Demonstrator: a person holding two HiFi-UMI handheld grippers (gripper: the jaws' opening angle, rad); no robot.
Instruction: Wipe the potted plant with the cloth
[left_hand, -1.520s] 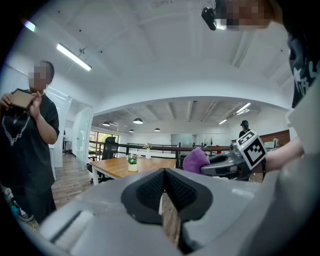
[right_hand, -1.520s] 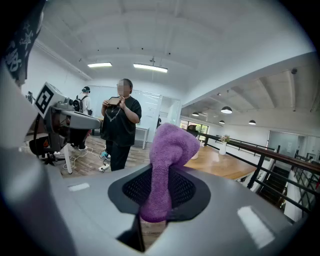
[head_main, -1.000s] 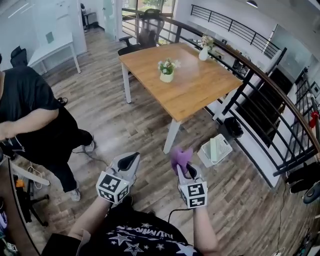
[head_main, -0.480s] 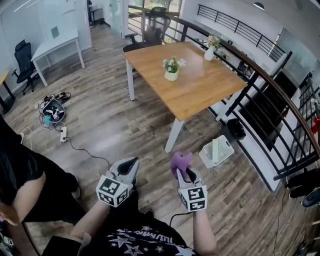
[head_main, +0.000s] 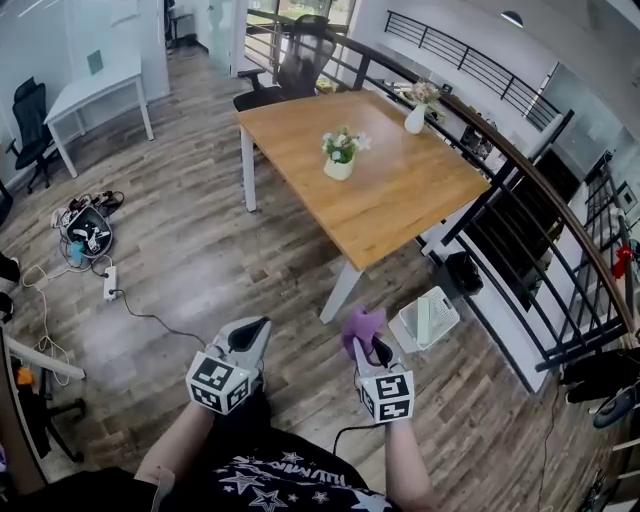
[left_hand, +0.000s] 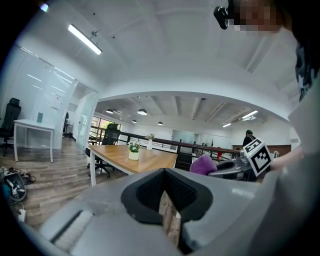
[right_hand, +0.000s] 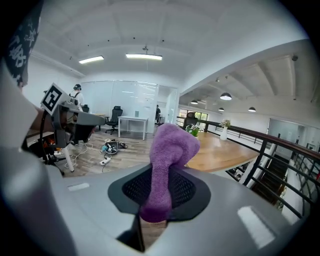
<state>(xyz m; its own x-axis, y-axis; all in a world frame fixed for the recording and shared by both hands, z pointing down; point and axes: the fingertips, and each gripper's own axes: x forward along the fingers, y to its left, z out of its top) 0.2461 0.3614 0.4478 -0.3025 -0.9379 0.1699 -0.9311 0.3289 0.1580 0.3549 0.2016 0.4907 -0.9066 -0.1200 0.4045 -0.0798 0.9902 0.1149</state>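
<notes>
A small potted plant (head_main: 339, 154) with white flowers in a pale pot stands on the wooden table (head_main: 400, 205), far ahead of both grippers; it also shows small in the left gripper view as the potted plant (left_hand: 133, 150). My right gripper (head_main: 366, 338) is shut on a purple cloth (head_main: 361, 324), which sticks up from its jaws as the cloth (right_hand: 167, 160). My left gripper (head_main: 250, 331) is shut with nothing between its jaws, level with the right one, over the floor short of the table.
A second vase of flowers (head_main: 417, 113) stands at the table's far edge. An office chair (head_main: 290, 70) sits behind the table. A black railing (head_main: 520, 190) runs along the right. A white basket (head_main: 430, 318) lies on the floor by the table leg. Cables and a bag (head_main: 88, 232) lie at the left.
The view has swung and moved toward the table. The person in black at the left has dropped out of sight. Both grippers keep their pose, the cloth still held.
</notes>
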